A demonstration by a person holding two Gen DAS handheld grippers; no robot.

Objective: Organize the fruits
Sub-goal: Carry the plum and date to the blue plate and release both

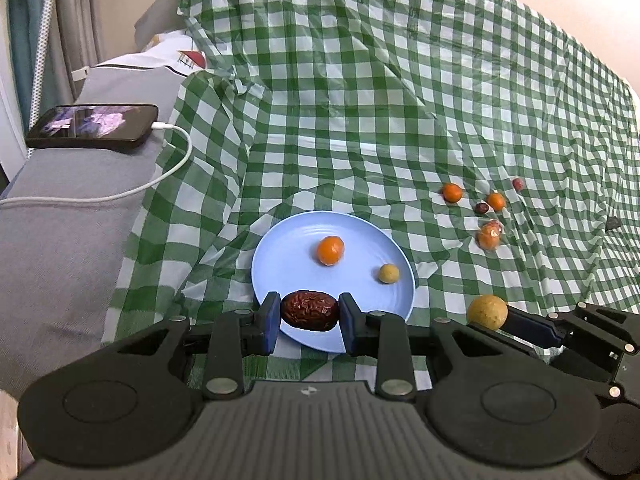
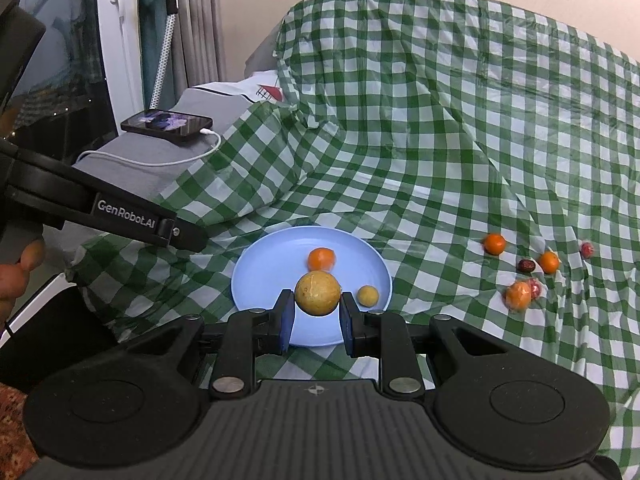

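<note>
Red date [image 1: 310, 311] lies crosswise in left gripper [image 1: 309, 317]

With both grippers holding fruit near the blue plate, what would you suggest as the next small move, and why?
Probably lower the left gripper a little and release the wrinkled red date onto the blue plate. It already hangs over the plate's near rim, on bare surface clear of the orange fruit and small yellow fruit. The right gripper can follow.

A wrinkled red date [image 1: 310, 311] and tan round fruit [image 2: 318, 293] hang clamped over the blue plate [image 1: 288, 256].
</note>
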